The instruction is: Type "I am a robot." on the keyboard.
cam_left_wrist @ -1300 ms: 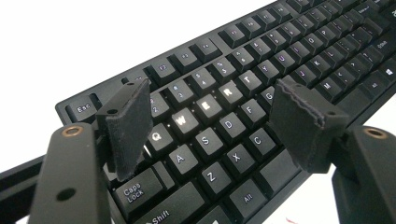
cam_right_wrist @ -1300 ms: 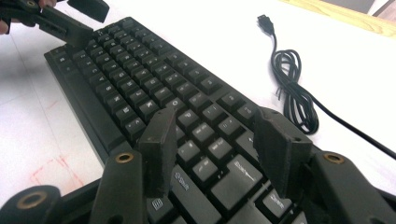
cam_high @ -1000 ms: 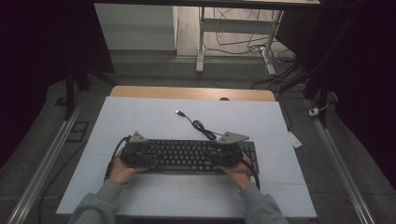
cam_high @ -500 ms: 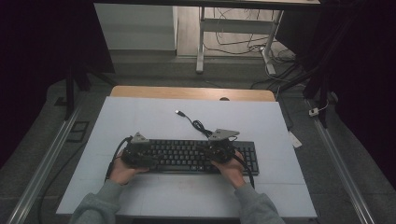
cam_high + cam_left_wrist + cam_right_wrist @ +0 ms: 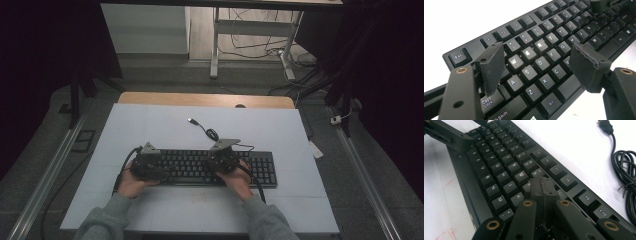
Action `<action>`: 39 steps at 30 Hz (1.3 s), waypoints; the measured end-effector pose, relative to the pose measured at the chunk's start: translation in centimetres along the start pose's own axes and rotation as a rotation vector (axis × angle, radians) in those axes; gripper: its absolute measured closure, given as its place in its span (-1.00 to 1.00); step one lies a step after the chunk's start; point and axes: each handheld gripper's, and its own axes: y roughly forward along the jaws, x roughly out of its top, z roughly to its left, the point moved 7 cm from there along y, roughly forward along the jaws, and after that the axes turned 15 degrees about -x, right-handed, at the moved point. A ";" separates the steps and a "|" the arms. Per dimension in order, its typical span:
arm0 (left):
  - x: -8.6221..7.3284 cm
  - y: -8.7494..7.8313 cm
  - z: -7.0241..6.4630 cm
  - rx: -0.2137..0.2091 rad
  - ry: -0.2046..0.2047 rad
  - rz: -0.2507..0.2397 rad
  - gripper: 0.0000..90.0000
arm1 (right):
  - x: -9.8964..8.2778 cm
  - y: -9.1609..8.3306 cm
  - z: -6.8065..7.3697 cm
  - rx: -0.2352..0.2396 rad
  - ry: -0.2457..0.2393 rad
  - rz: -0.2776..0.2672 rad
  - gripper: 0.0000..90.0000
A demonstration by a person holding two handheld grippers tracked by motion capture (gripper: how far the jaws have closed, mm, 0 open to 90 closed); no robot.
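A black keyboard [image 5: 262,170] lies across the near half of the white table top [image 5: 150,125]. My left gripper [image 5: 149,162] hovers open over its left end; in the left gripper view the jaws [image 5: 539,65] stand wide apart above the W, E, S and D keys of the keyboard [image 5: 534,30]. Over the middle of the keyboard [image 5: 499,157], my right gripper [image 5: 223,159] is shut. Its jaws [image 5: 542,187] have just been closing, with nothing between them, and their tips sit low over the keys to the right of U and J. The keyboard's loose cable [image 5: 212,134] ends in a USB plug [image 5: 191,120].
The coiled cable [image 5: 626,170] and plug [image 5: 605,126] lie on the table behind the keyboard. A wooden edge [image 5: 205,99] borders the far side. A small white tag [image 5: 316,149] lies off the right edge. Metal rails [image 5: 45,180] run along both sides.
My right gripper has slid left along the keyboard, from its right end to its middle, and its jaws have come together. The left gripper has stayed in place.
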 end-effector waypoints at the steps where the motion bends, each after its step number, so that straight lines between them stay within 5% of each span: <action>1: 0.0 0.0 0.0 0.000 0.000 0.001 -0.36 | 0.0 0.1 0.0 0.002 0.001 0.001 0.99; 21: 0.0 0.0 -0.1 0.000 0.007 0.001 -0.36 | -0.5 0.9 0.1 -0.023 -0.019 0.029 0.99; 39: 0.0 0.0 -0.1 0.001 0.016 0.002 -0.36 | 0.1 -0.2 -0.2 -0.022 0.006 -0.018 0.99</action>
